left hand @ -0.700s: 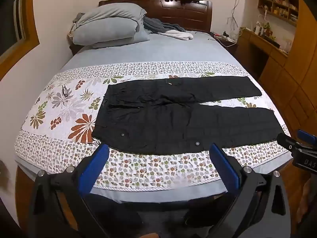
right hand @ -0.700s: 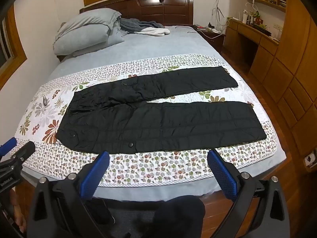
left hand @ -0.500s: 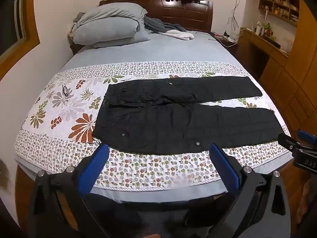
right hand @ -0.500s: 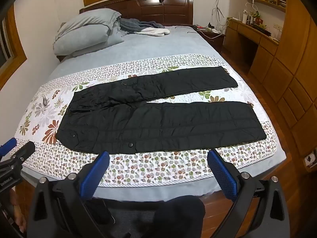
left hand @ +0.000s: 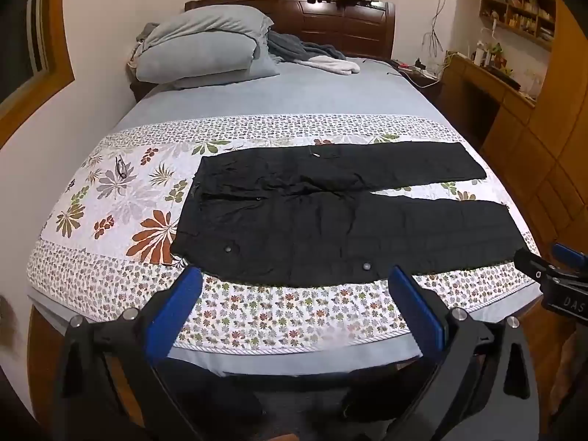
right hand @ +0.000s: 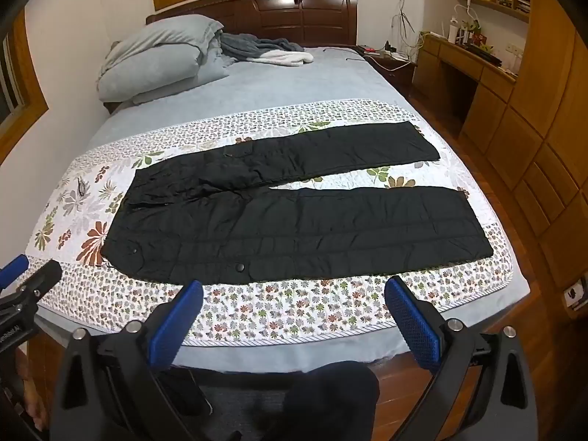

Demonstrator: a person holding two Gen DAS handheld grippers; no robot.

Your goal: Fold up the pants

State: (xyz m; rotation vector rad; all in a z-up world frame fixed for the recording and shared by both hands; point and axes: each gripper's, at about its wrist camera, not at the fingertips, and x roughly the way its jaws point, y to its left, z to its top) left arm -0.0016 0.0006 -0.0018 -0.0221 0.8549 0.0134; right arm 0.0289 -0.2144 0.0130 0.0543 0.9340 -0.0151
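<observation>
Black pants (left hand: 330,217) lie flat on the floral quilt (left hand: 121,198), waist to the left, both legs spread apart and pointing right; they also show in the right wrist view (right hand: 294,217). My left gripper (left hand: 294,286) is open and empty, held over the near edge of the bed, short of the pants' lower hem side. My right gripper (right hand: 294,294) is open and empty, also over the near edge. Each gripper shows at the side of the other's view, the right one (left hand: 551,275) and the left one (right hand: 25,283).
Grey pillows (left hand: 205,47) and a heap of blankets (left hand: 312,55) lie at the head of the bed by the dark headboard (left hand: 330,25). A wooden desk and cabinets (right hand: 514,110) line the right side. A white wall runs along the left.
</observation>
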